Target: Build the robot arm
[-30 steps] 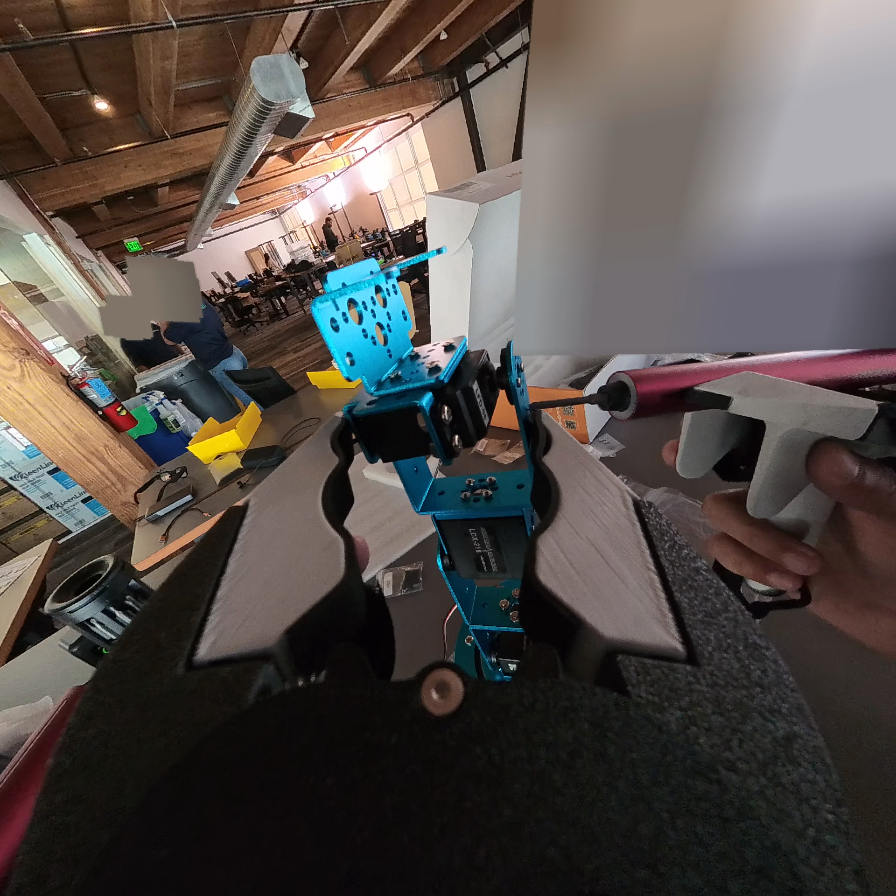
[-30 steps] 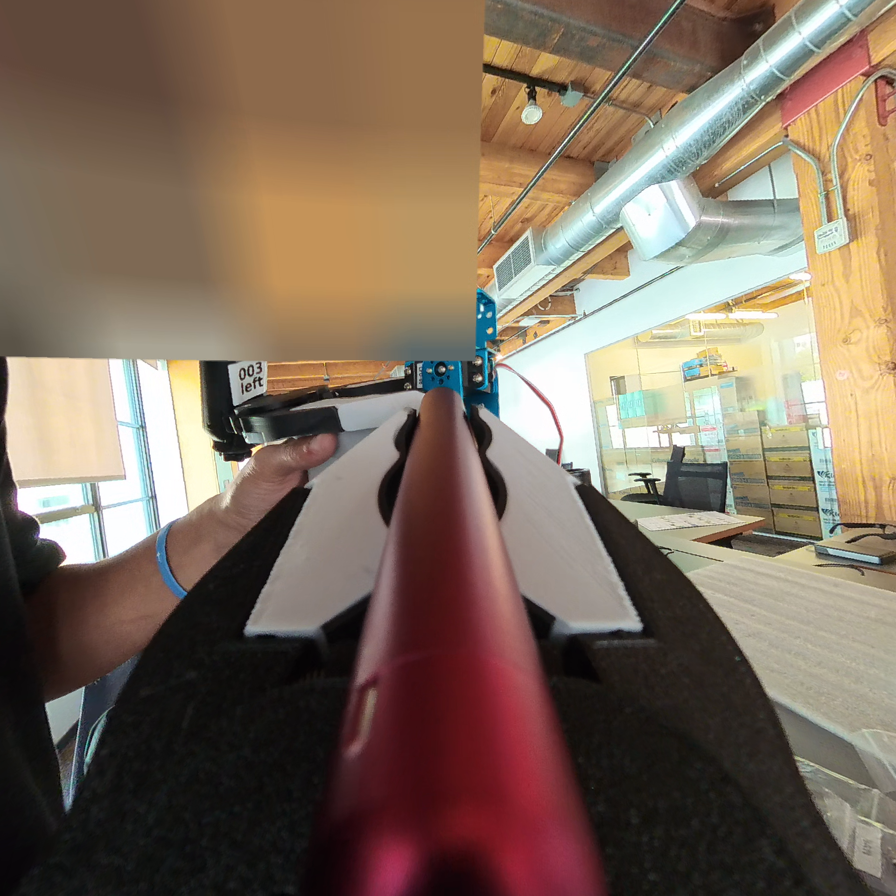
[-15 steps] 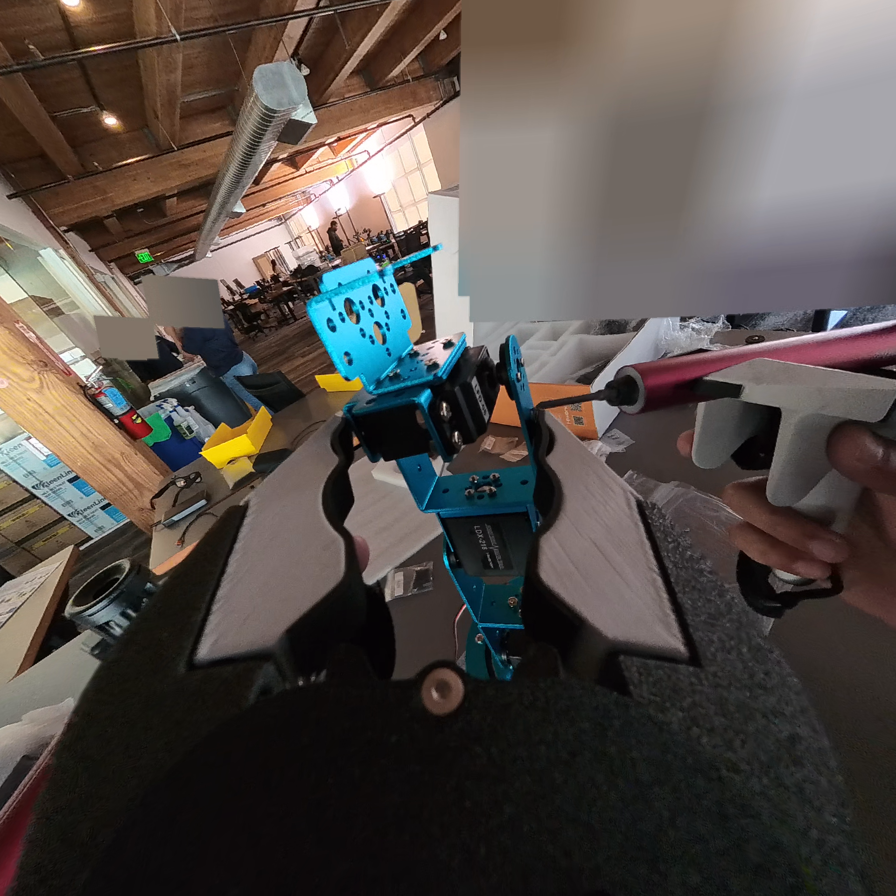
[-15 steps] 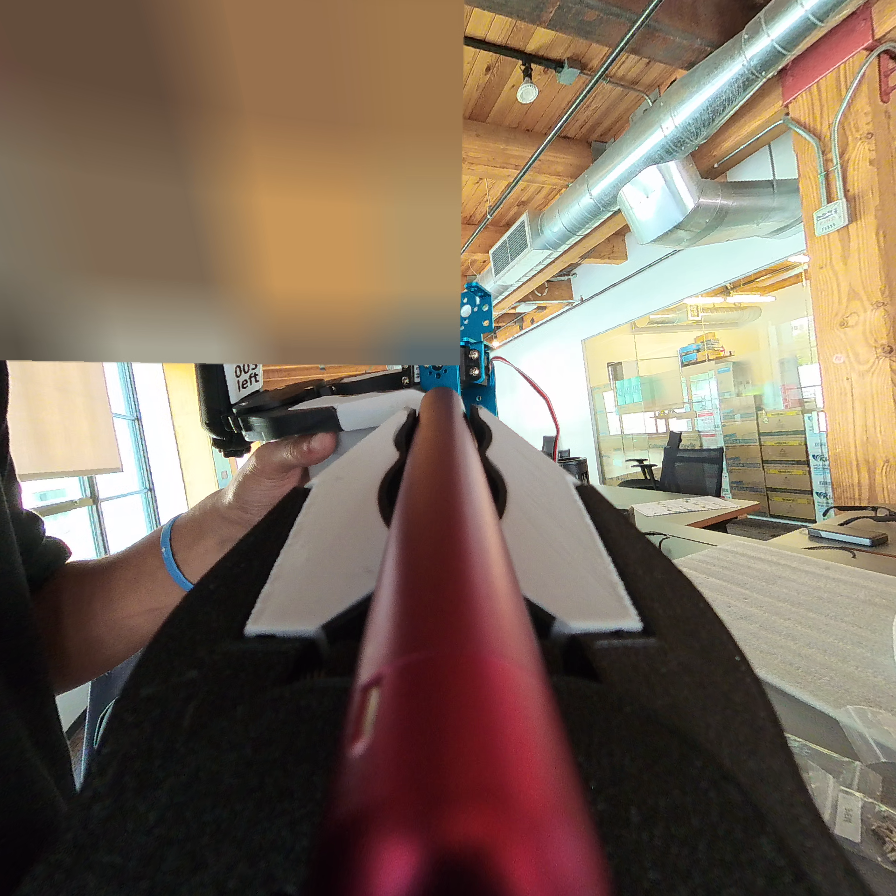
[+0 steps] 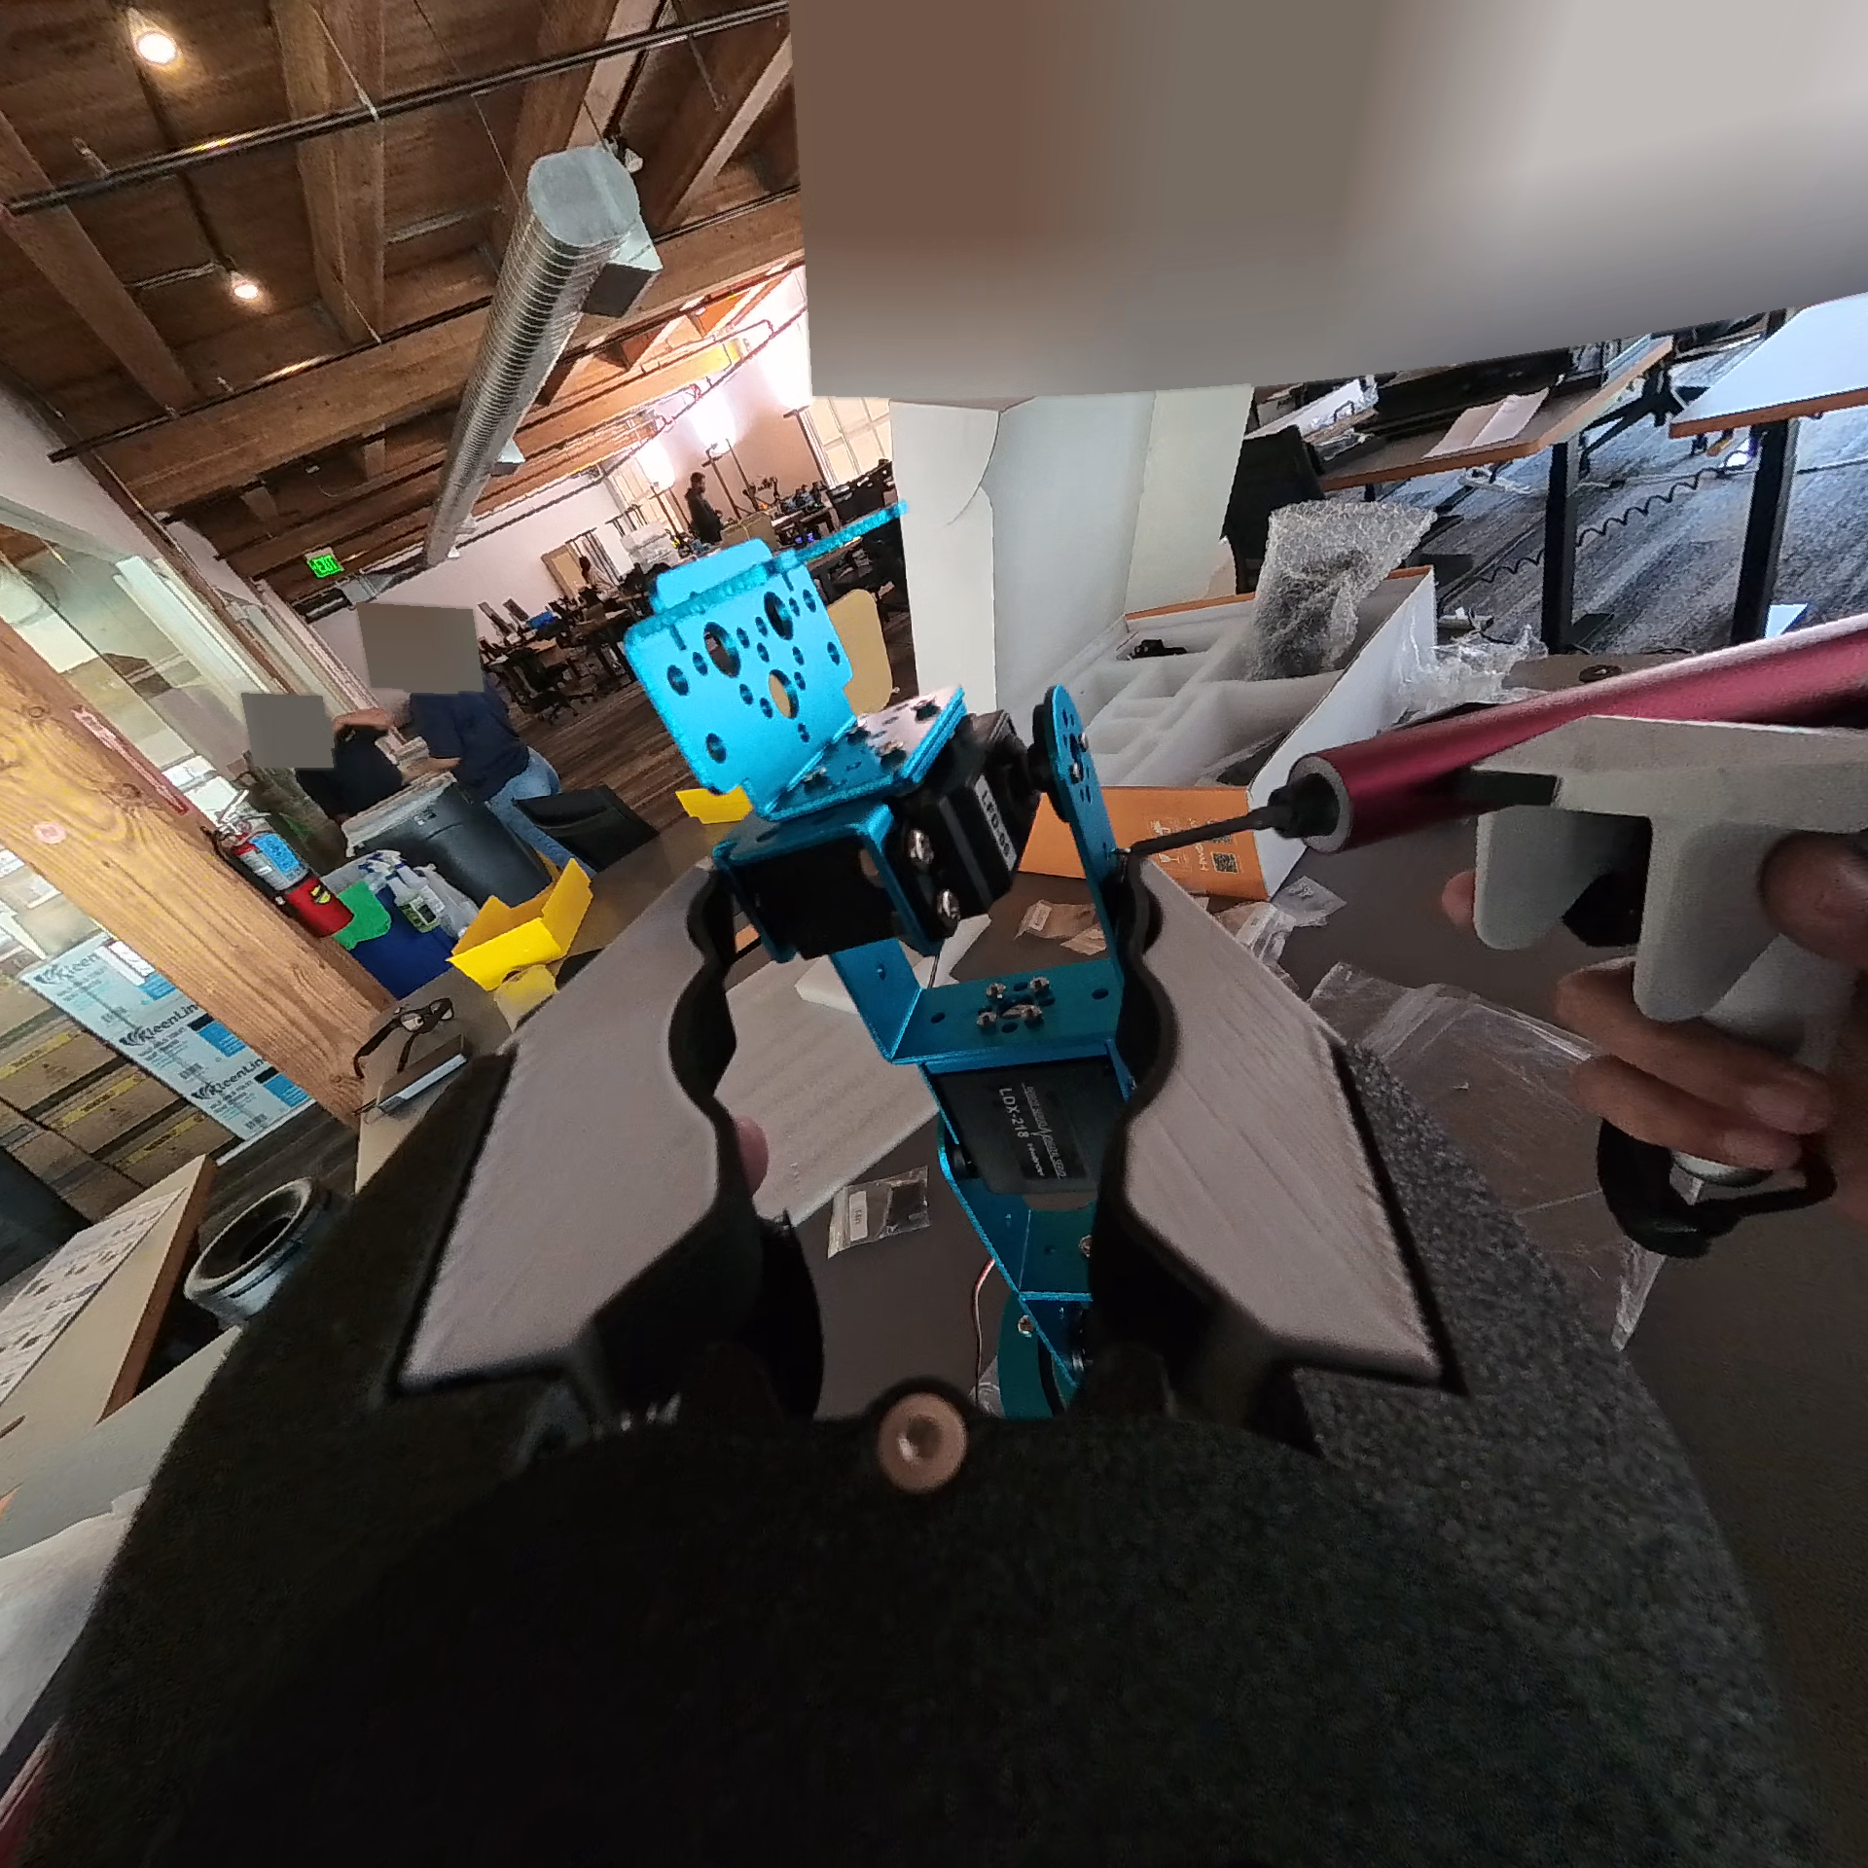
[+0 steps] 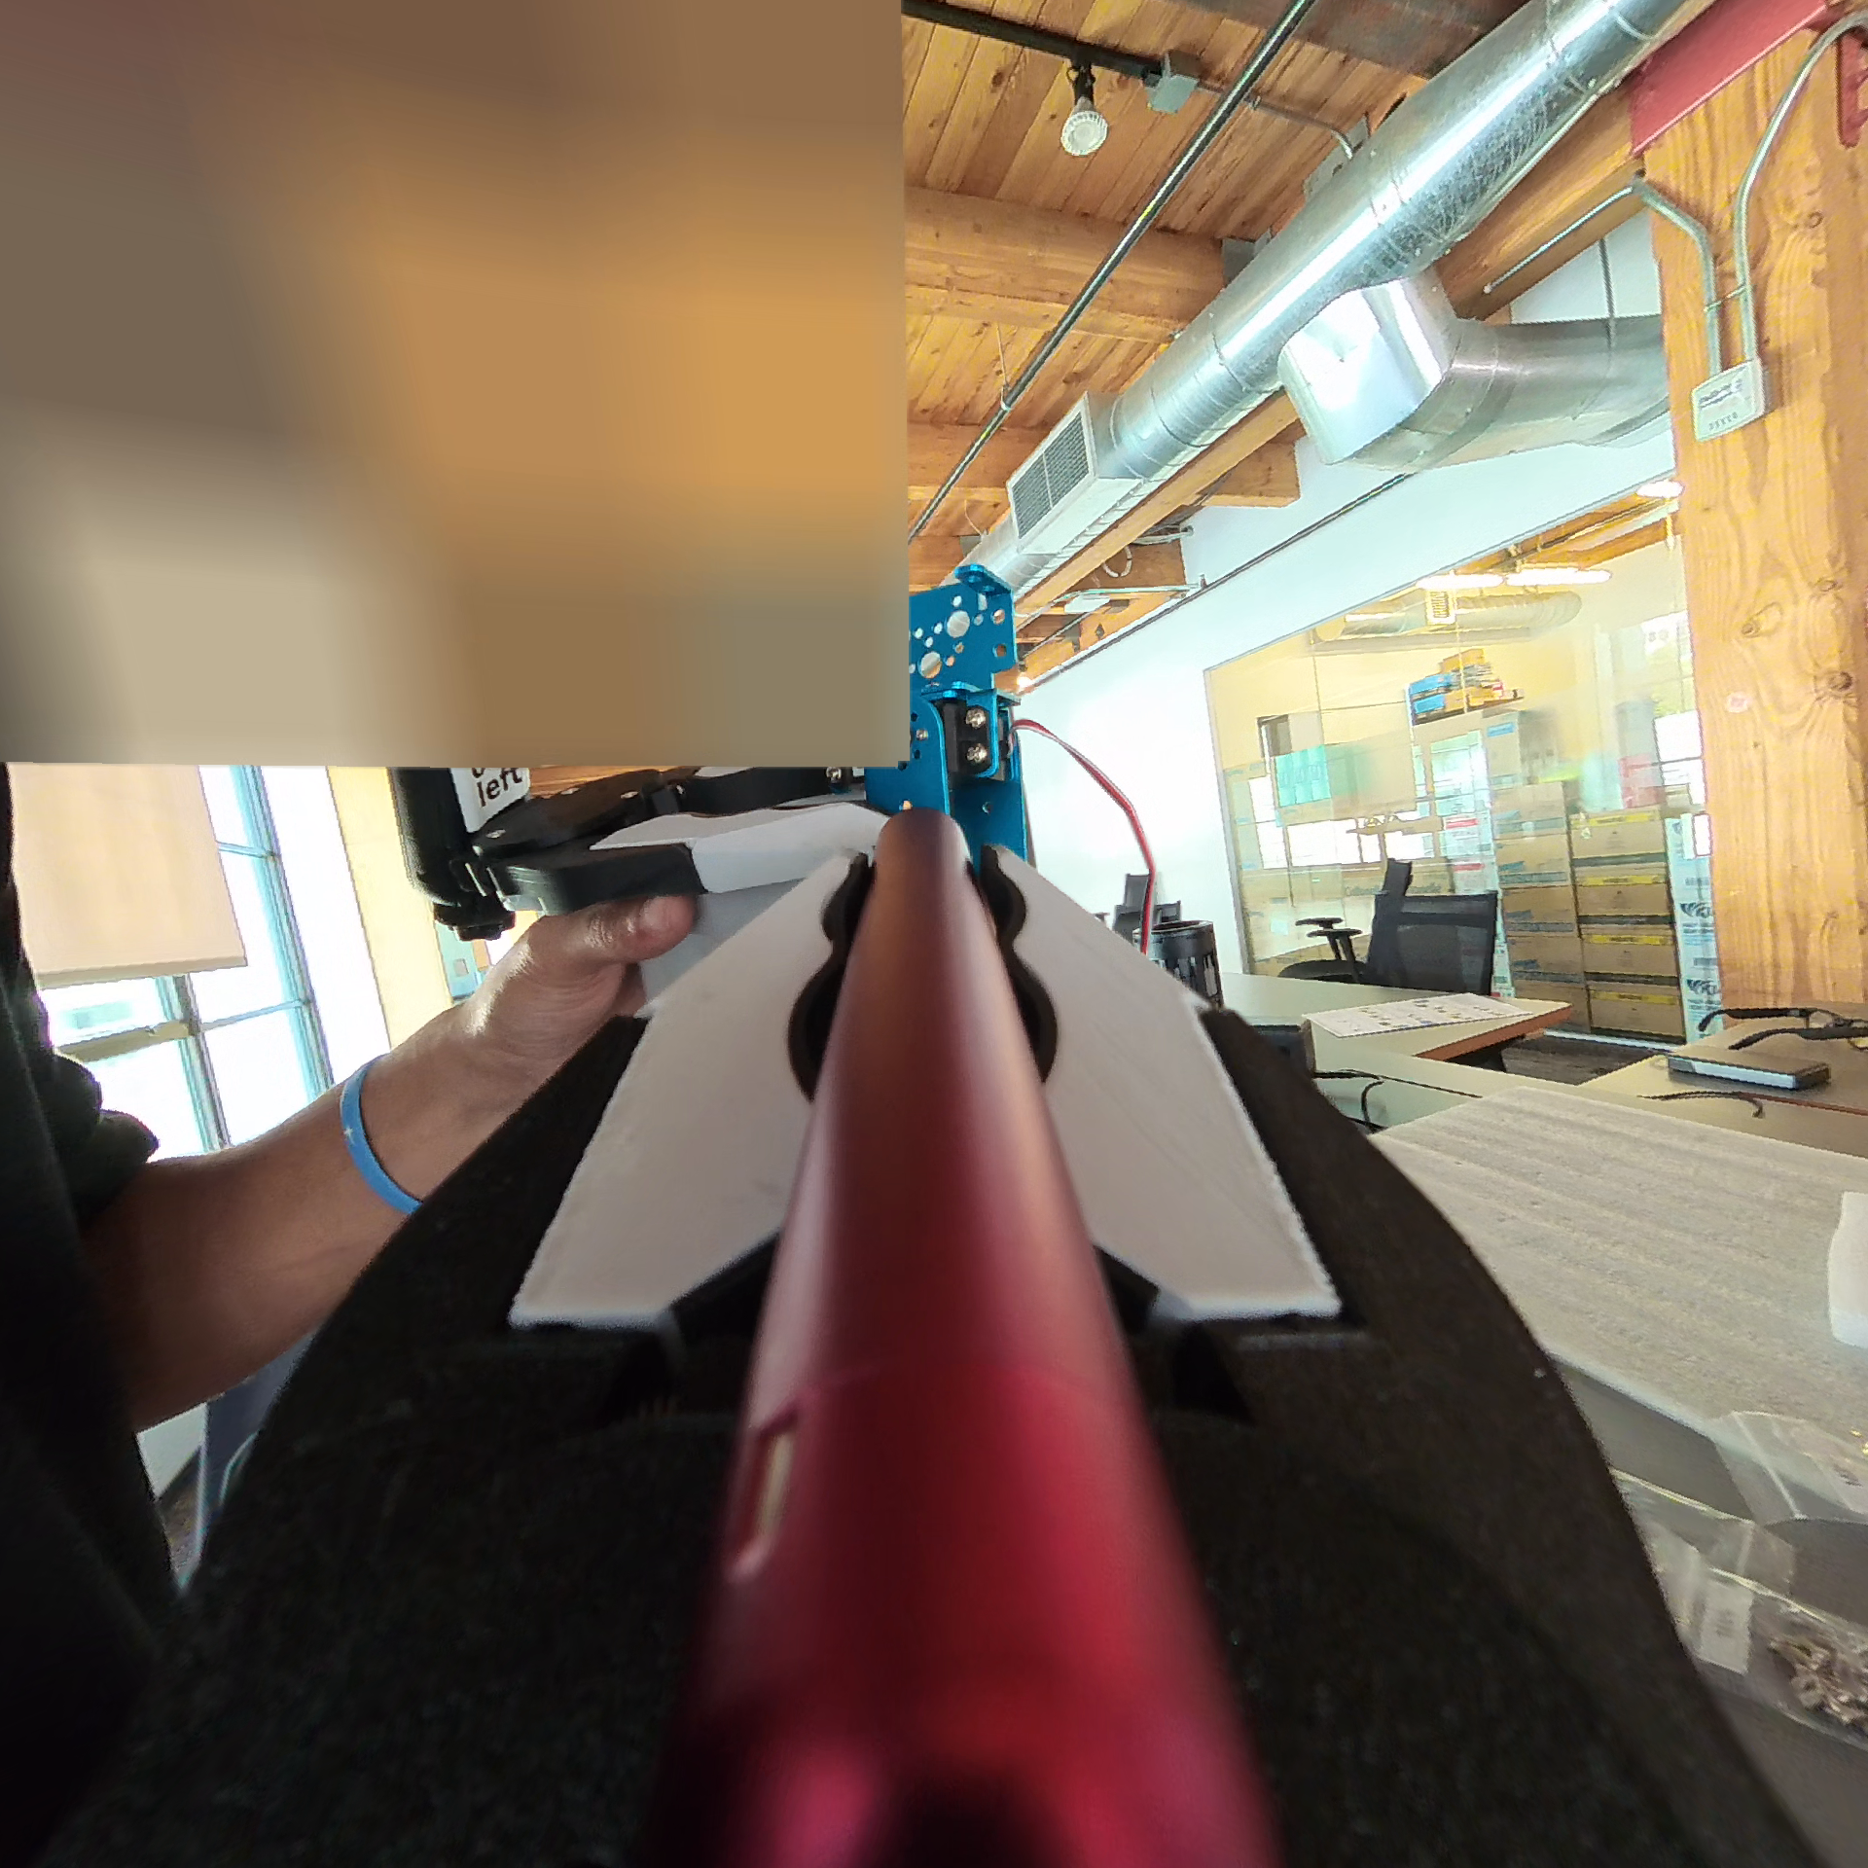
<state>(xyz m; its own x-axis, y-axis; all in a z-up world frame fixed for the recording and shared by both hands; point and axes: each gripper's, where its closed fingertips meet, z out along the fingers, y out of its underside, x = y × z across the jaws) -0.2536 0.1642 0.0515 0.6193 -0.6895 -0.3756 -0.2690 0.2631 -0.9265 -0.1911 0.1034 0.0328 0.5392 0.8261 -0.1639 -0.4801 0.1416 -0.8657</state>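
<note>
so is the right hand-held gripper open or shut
Shut: the right hand-held gripper has both white fingers pressed against the red screwdriver running between them.

Bracket assembly (image 5: 915,910): anodised bright blue, plate dotted with round holes; servo blocks (image 5: 1021,1117) black with silver screw heads; one red wire (image 6: 1102,799) off it.
Screwdriver (image 5: 1577,743): metallic magenta-red barrel, black bit.
Left gripper (image 5: 925,1021): pale grey ribbed fingers (image 5: 1228,1152), black wavy inner pads, black foam-textured body.
Right gripper (image 6: 925,859): white fingers (image 6: 1142,1132), black pads and body.
Wristband (image 6: 369,1137): light blue.
Worktop (image 5: 1718,1435): dark grey-brown.
Bins (image 5: 526,925): yellow.
Box (image 5: 1193,854): orange with white side.
Ceiling (image 6: 1021,232): warm brown timber, silver duct (image 6: 1344,263).
</note>
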